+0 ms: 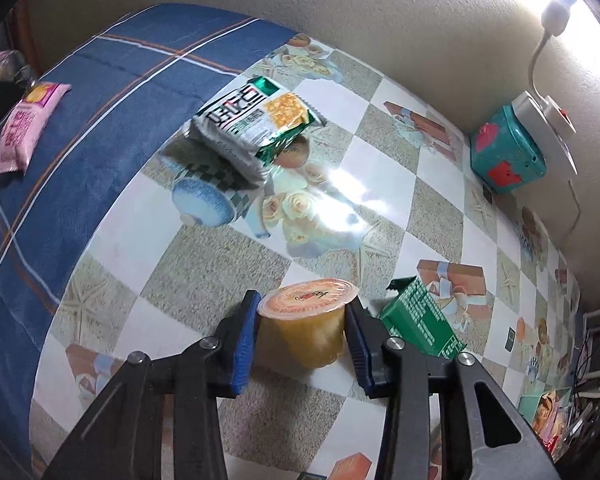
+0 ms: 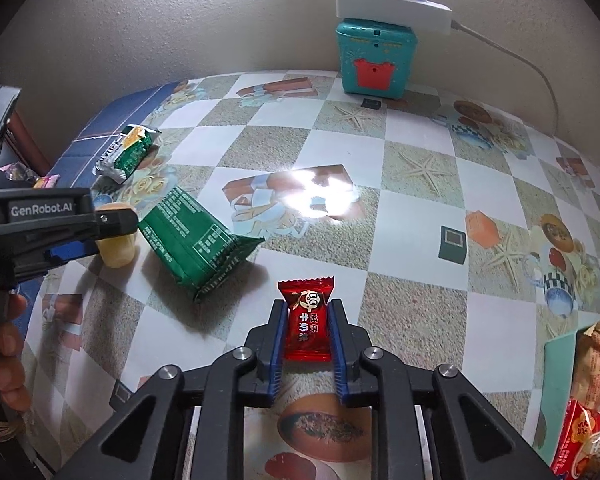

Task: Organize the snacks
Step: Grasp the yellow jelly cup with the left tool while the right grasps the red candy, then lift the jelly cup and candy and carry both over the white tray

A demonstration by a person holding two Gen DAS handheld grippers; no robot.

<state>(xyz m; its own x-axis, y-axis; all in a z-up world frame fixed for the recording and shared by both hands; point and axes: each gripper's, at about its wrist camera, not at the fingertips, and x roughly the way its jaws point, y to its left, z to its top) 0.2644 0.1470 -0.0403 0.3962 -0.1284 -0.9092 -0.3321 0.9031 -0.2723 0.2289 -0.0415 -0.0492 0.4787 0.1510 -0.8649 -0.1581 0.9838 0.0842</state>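
The left gripper (image 1: 302, 338) is clamped on a jelly cup (image 1: 307, 326) standing on the tabletop (image 1: 380, 216); too hard a squeeze could buckle it or pop the lid. The right gripper (image 2: 307, 338) pinches a red candy (image 2: 306, 318), whose slick wrapper may slip. A green packet (image 1: 418, 320) lies at 3 o'clock of the cup.

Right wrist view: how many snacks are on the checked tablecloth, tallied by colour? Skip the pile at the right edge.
Green: 2 (green packet, green-and-white packet)
Red: 1 (red candy, gripped by the right gripper)
Yellow-orange: 1 (jelly cup, gripped by the left gripper)
Total: 4
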